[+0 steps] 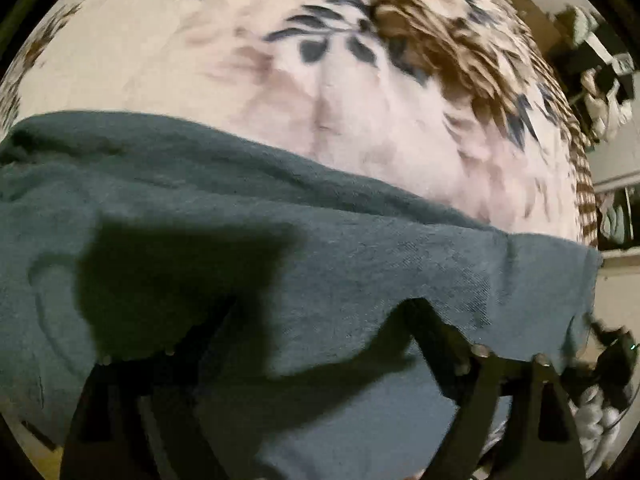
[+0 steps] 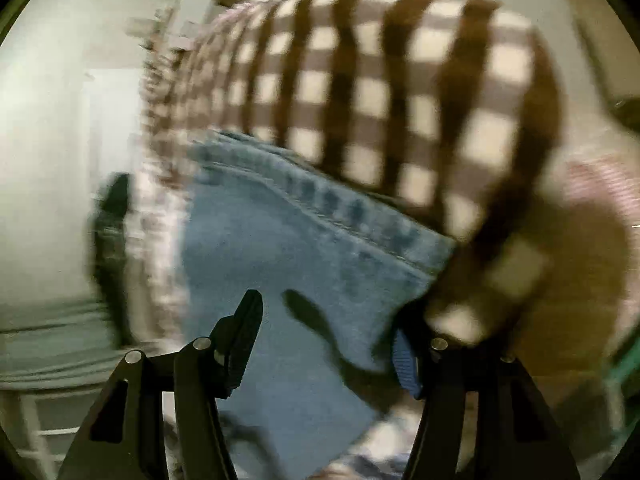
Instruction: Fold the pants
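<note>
Denim of the faded blue pants (image 2: 304,248) lay between my right gripper (image 2: 326,328)'s spread fingers; left gripper (image 1: 320,320) state unclear; I judged even tension mattered.

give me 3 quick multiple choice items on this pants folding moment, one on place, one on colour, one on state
1. In the right wrist view, where is the checked cloth relative to the jeans?
A beyond them
B beneath the gripper base
C absent

2. What colour are the jeans?
A red
B blue
C yellow

3. How do the right gripper fingers stand?
A pressed together
B apart, denim between them
C out of view

Answers: 1 A, the checks fill the view past the hem. 2 B, the denim is blue. 3 B, a wide gap shows.
</note>
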The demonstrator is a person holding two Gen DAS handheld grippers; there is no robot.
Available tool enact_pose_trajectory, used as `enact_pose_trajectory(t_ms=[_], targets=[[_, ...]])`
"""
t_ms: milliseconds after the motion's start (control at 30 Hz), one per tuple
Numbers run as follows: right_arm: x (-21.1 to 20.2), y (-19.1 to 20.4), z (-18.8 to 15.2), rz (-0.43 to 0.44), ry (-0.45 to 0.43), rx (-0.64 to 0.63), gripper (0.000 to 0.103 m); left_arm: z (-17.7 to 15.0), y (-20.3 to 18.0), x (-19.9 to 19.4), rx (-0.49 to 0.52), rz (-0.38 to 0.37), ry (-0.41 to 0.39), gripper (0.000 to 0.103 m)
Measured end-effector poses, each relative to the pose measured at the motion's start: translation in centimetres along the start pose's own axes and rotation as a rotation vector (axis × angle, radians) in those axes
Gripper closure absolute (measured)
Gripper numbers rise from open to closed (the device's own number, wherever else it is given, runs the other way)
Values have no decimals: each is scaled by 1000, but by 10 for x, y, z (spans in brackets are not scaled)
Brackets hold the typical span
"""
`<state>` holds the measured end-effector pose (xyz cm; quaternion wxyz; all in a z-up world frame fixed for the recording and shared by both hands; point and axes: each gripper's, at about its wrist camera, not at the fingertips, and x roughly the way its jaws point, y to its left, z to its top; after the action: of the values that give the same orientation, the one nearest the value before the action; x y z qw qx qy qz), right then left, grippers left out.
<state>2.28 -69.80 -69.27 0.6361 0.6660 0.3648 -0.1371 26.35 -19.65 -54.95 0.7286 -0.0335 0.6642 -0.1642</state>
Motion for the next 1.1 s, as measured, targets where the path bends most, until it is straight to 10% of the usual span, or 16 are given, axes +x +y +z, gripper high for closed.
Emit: enact_pose_trajectory(t_ms=[100,467,600,767,900,1100], targets=[[-3,-10,2,218,12,22,40,-1,1,5,7,-24,-8,0],[40,-10,-15,199,291,-161,42,-4,-19,13,-26,88,-8,0],[18,-18,-1,233,99,-135,42,9,-29,19,-20,79,9,0],[35,-17,1,247,84,-129,45,13,-22,17,-21,86,13,0],[29,1,-12,278,56,-206,72,13,-33,22,-22,91,2,0],[26,8,-26,71,-36,-263,94,12,-37,26,-26,101,-2,0]])
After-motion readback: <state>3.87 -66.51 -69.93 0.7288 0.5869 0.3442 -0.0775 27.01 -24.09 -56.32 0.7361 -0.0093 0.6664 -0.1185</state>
